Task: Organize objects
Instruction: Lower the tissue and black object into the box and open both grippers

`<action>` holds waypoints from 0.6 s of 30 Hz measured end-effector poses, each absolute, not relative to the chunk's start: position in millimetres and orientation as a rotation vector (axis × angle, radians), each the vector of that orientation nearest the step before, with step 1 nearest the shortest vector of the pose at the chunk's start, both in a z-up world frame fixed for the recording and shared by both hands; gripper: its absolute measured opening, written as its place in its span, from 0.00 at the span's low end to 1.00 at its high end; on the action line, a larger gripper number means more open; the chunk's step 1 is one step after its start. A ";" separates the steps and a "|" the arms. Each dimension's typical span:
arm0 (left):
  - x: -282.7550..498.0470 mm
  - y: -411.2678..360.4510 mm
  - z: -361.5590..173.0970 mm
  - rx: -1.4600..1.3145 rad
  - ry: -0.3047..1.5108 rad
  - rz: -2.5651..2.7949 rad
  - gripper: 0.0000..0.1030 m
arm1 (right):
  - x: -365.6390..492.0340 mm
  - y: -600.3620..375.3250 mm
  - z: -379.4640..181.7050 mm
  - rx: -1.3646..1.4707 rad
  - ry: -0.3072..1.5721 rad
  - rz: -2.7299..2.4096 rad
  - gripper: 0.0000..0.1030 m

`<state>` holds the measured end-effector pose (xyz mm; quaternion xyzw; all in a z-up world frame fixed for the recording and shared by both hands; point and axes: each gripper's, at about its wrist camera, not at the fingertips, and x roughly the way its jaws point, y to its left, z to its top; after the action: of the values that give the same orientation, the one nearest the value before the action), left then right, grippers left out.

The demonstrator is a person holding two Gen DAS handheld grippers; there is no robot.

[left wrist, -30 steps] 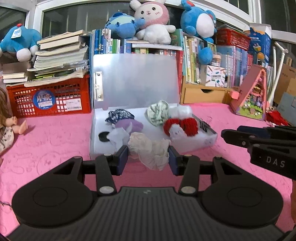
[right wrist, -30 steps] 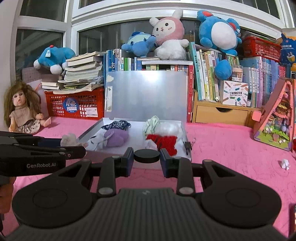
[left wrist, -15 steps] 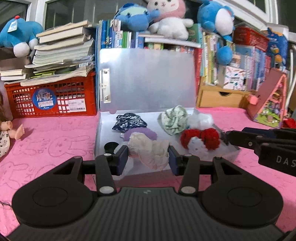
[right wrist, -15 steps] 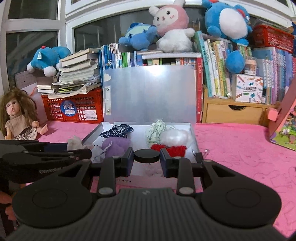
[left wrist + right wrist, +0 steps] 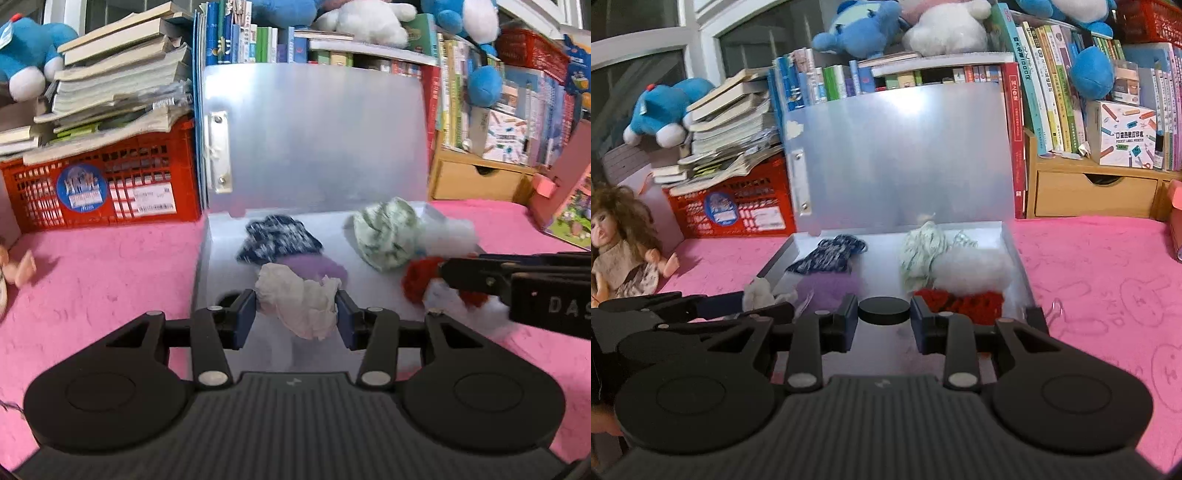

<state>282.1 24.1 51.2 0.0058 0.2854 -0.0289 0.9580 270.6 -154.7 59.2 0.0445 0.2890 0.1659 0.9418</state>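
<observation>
My left gripper (image 5: 296, 314) is shut on a crumpled white cloth (image 5: 299, 299) and holds it over the front of the open translucent box (image 5: 218, 254). My right gripper (image 5: 884, 314) is shut on a black round disc (image 5: 884, 310) over the box's front edge (image 5: 1019, 258). Inside the box lie a dark blue patterned cloth (image 5: 277, 240), a purple cloth (image 5: 314, 264), a pale green cloth (image 5: 388, 232), a white fluffy piece (image 5: 971, 266) and a red knitted piece (image 5: 960, 301). The right gripper shows in the left wrist view (image 5: 458, 273); the left gripper shows in the right wrist view (image 5: 768, 306).
The box lid (image 5: 905, 155) stands upright at the back. A red crate (image 5: 99, 184) with stacked books is to the left, a doll (image 5: 620, 243) at far left. Books, plush toys and a wooden drawer (image 5: 1093, 192) line the back. A pink cloth (image 5: 1108, 280) covers the table.
Both grippers have moved forward toward the box and now hang over its front part. Each keeps its hold on its object.
</observation>
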 end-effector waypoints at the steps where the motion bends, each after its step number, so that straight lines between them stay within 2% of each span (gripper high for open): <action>1: 289.6 26.0 54.6 0.010 0.576 -0.051 0.51 | 276.3 -155.7 61.8 0.099 0.594 0.336 0.34; 6: 320.7 34.3 64.7 -0.019 0.573 -0.041 0.51 | 306.7 -160.1 67.2 0.163 0.635 0.334 0.34; 18: 344.1 38.4 37.1 -0.011 0.642 -0.031 0.51 | 332.5 -150.4 31.5 0.225 0.734 0.358 0.34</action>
<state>344.1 38.4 37.1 -0.0055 0.3154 -0.0151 0.9488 332.5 -150.4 31.5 0.1092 0.3562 0.1739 0.9116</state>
